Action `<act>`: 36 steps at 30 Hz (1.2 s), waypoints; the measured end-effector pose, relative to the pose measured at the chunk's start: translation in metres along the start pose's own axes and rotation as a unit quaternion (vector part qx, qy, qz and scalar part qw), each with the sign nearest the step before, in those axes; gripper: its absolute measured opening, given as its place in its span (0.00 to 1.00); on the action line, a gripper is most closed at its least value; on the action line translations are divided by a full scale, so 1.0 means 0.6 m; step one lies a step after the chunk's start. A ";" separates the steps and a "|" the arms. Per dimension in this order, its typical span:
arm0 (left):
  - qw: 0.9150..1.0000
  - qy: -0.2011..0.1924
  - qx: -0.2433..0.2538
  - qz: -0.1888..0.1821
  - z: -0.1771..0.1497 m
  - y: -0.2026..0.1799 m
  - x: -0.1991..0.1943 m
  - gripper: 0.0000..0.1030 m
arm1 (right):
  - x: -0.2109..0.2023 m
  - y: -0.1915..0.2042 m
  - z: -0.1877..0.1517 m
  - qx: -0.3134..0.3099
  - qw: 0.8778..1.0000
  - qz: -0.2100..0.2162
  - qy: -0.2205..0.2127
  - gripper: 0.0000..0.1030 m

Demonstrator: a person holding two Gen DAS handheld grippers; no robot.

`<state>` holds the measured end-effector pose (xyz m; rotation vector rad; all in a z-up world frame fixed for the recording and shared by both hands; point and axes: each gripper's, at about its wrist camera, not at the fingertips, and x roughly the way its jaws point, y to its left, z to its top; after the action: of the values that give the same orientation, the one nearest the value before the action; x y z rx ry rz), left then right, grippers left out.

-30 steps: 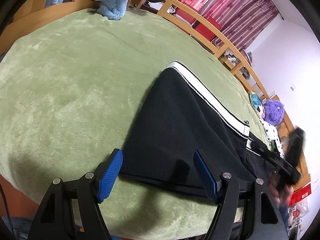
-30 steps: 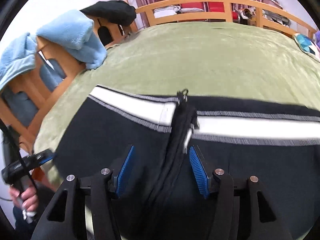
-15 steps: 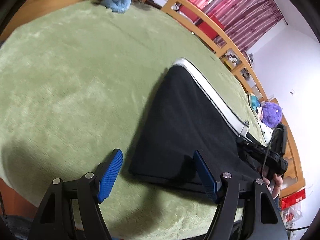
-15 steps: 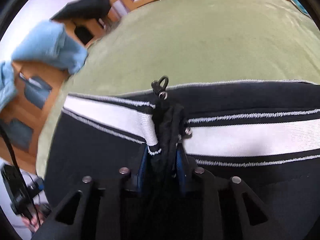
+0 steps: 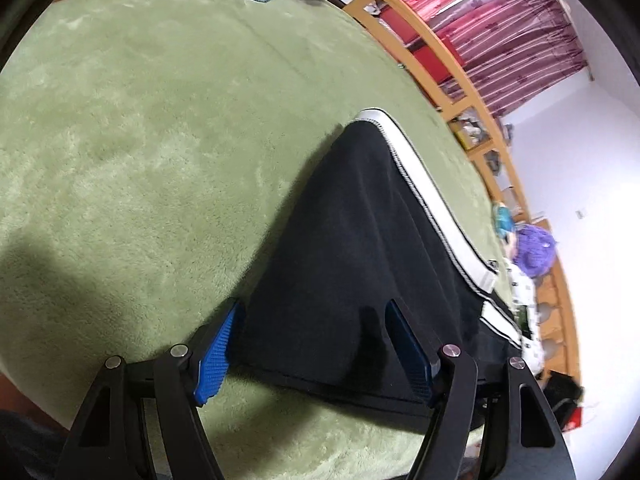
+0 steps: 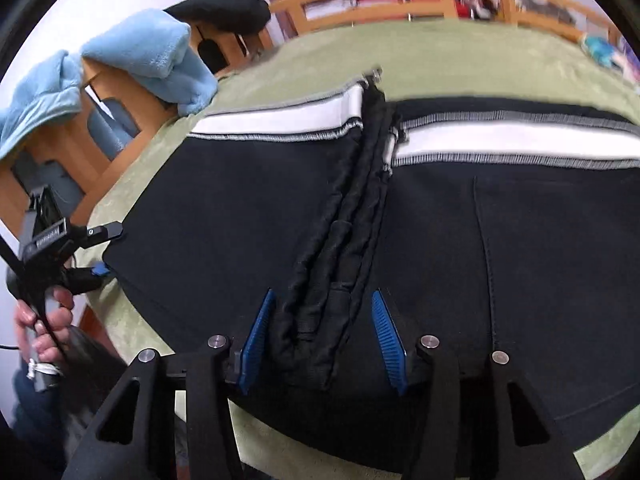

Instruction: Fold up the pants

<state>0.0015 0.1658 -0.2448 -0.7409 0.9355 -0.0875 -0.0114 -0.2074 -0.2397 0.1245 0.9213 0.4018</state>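
Right gripper [image 6: 322, 334] just opened, straddling the bunched seam of our black white-striped pants [image 6: 500, 248] mid-frame; left gripper [image 5: 316, 344] sits open too.

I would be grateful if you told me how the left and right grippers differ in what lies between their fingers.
The left gripper spans smooth, flat black cloth at the corner of the pants; the right gripper straddles their bunched ridge of fabric. The left gripper's fingers stand wider apart; the right gripper's have just been opening. Both are open over the same pants, gripping nothing.
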 end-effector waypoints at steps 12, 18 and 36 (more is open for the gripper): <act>0.986 -0.072 0.137 0.053 0.017 -0.165 -0.083 0.17 | -0.148 -0.104 -0.032 0.066 0.996 -0.025 -0.052 0.52; 0.964 -0.126 0.232 0.022 -0.003 -0.368 -0.146 0.17 | -0.235 -0.206 -0.046 0.098 0.990 -0.063 -0.083 0.52; 0.907 0.034 0.373 -0.191 -0.221 -0.844 0.036 0.43 | -0.421 -0.429 -0.119 0.227 0.954 -0.139 -0.141 0.52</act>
<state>0.0358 -0.2956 0.0015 -0.1902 0.7252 -0.7805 -0.1306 -0.5469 -0.1638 0.4557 0.7201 -0.0966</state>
